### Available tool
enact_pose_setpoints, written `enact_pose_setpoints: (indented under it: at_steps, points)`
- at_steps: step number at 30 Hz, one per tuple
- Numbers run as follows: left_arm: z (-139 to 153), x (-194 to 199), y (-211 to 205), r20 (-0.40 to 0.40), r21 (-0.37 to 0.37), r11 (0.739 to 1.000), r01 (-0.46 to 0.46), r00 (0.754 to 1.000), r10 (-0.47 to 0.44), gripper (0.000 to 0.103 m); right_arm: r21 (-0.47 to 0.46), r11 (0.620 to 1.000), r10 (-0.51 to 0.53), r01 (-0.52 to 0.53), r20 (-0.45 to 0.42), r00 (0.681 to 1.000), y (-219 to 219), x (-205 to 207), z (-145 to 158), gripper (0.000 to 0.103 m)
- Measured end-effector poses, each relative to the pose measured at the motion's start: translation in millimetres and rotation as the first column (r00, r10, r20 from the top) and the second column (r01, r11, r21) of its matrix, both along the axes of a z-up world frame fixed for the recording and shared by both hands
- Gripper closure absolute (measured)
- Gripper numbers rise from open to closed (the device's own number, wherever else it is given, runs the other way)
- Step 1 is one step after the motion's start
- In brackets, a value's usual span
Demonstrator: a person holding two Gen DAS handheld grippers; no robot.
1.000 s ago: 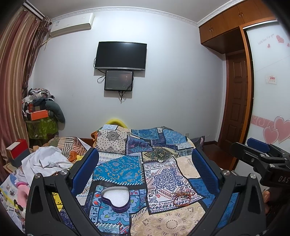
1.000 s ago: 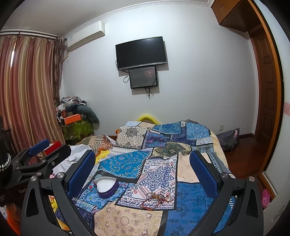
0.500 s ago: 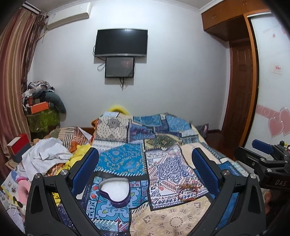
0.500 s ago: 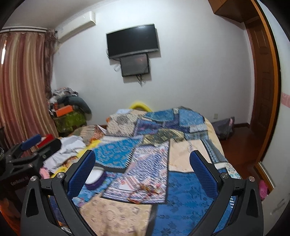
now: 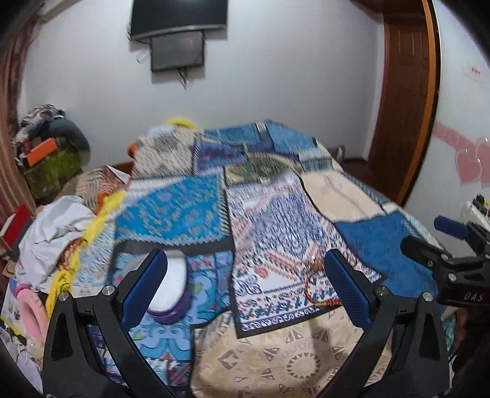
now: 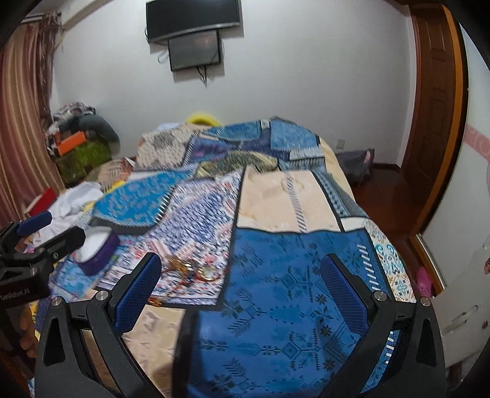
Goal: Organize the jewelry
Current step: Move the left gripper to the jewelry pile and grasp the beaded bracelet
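Observation:
A purple heart-shaped jewelry box [image 5: 173, 294] with a white lining lies open on the patchwork bedspread [image 5: 275, 220], partly behind my left finger. It also shows in the right wrist view [image 6: 98, 249]. A tangle of red and gold bracelets [image 5: 318, 283] lies to its right, just inside my left gripper's right finger; it also shows in the right wrist view [image 6: 190, 271]. My left gripper [image 5: 245, 281] is open and empty above the bed's near end. My right gripper [image 6: 240, 286] is open and empty, with the bracelets near its left finger.
A heap of white and yellow clothes [image 5: 58, 226] lies at the bed's left side. Boxes and bundles [image 5: 46, 153] stand by the curtain. A wooden door [image 6: 435, 122] and bare floor are on the right. A television [image 6: 193, 18] hangs on the far wall.
Both grippers have tipped down and moved closer to the bed. The box and bracelets now sit higher and larger in both views. Both stay open.

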State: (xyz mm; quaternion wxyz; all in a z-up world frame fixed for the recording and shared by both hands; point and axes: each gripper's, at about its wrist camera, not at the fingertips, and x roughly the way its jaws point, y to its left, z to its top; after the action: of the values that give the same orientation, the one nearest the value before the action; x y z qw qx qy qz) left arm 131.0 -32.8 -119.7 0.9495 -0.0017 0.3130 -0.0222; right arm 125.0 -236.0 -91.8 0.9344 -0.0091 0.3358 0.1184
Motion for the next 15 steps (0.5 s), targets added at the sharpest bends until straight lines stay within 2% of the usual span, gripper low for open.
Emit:
enact_pose_setpoints:
  at_steps: [7,11,13,15]
  points:
    - [-31.0,26.4,-11.5,-0.107,-0.019,0.997,0.071,0.992,-0.073,0.000,-0.041,0.999,-0.006,0.004,-0.038,0.999,-7.1,16.2,-15.5,0.000]
    - [-45.1,40.4,-14.0,-0.181,-0.053,0.993,0.105,0.977,-0.113,0.019,-0.058,0.998,0.018,-0.021,-0.054,0.998,-7.5,23.7,-23.9,0.000]
    - [-53.1,47.5,-14.8,-0.217,-0.082,0.989,0.125,0.966,-0.140,0.025,-0.045,0.998,0.034,-0.037,-0.062,0.997,-8.7,26.1,-26.4,0.000]
    - [-59.9,53.1,-16.2,-0.250,-0.109,0.983,0.145,0.953,-0.168,0.037,-0.021,0.998,0.057,-0.059,-0.083,0.995,-9.2,30.1,-29.8,0.005]
